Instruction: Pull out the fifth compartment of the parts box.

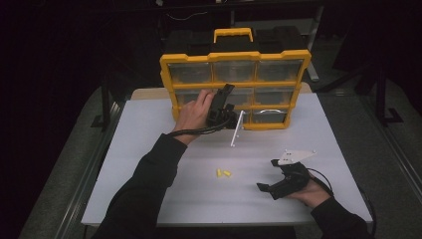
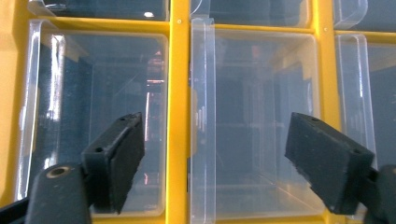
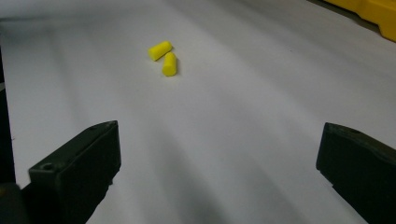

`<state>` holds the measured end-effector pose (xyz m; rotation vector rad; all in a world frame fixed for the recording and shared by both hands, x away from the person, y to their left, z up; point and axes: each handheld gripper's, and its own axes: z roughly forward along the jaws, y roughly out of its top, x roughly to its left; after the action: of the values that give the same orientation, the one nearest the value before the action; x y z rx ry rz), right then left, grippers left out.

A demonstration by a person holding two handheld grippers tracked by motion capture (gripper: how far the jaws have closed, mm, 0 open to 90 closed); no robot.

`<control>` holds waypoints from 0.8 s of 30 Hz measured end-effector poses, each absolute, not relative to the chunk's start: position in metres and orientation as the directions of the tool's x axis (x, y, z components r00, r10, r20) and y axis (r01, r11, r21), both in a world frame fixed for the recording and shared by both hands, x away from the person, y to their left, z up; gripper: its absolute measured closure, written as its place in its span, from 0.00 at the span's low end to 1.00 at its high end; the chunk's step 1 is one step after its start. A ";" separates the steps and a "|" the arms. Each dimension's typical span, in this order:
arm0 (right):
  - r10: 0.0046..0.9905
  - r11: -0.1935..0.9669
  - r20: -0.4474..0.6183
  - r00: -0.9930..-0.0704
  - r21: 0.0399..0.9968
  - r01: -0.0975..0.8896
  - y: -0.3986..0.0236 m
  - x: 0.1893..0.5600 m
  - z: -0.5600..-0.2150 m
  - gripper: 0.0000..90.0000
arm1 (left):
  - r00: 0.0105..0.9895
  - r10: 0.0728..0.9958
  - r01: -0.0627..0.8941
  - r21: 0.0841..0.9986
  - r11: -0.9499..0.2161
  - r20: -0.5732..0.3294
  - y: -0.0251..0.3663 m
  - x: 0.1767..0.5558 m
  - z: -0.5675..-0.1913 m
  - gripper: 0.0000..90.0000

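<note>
Dark surroundings frame a white table (image 1: 149, 149), seen from above. At its far edge, toward twelve o'clock, stands a yellow organizer case (image 1: 235, 89) with a yellow carry handle and rows of clear plastic drawers; no brand, label or writing can be read anywhere on it.

A person's left hand holds the left gripper (image 1: 219, 107) up against the case's middle row. In the left gripper view, its two black jaws stand apart, either side of a yellow divider, with a clear drawer's raised edge (image 2: 202, 121) between them; the pads do not press on anything.

Just beside that gripper, at about four o'clock from it, a thin white strip (image 1: 237, 128) leans from the case down to the table.

Two small yellow earplugs (image 1: 223, 173) lie touching near the table's middle.

At about four o'clock from them, the right hand rests the right gripper (image 1: 271, 174) on the table, jaws wide apart and holding nothing, pointing toward the earplugs with bare table between.
</note>
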<state>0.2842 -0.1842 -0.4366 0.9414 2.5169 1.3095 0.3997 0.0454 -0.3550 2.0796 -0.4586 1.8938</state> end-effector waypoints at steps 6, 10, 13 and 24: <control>0.592 0.422 0.146 -0.792 0.782 0.459 -0.184 0.284 -0.437 0.00 | 0.083 -0.042 -0.422 -0.003 -0.907 0.996 0.043 0.399 -0.355 0.33; 0.592 0.422 0.145 -0.793 0.782 0.458 -0.184 0.284 -0.436 0.00 | 0.074 -0.034 -0.413 -0.001 -0.911 0.997 0.043 0.399 -0.354 0.41; 0.593 0.422 0.145 -0.792 0.782 0.459 -0.184 0.284 -0.437 0.00 | 0.075 -0.025 -0.405 0.007 -0.914 0.997 0.042 0.399 -0.352 0.47; 0.593 0.422 0.145 -0.792 0.782 0.459 -0.184 0.284 -0.437 0.00 | 0.081 -0.019 -0.385 0.014 -0.923 0.997 0.041 0.400 -0.352 0.61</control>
<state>0.2843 -0.1844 -0.4365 0.9382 2.5163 1.3098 0.4004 0.0412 -0.3517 2.0887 -0.4048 1.9187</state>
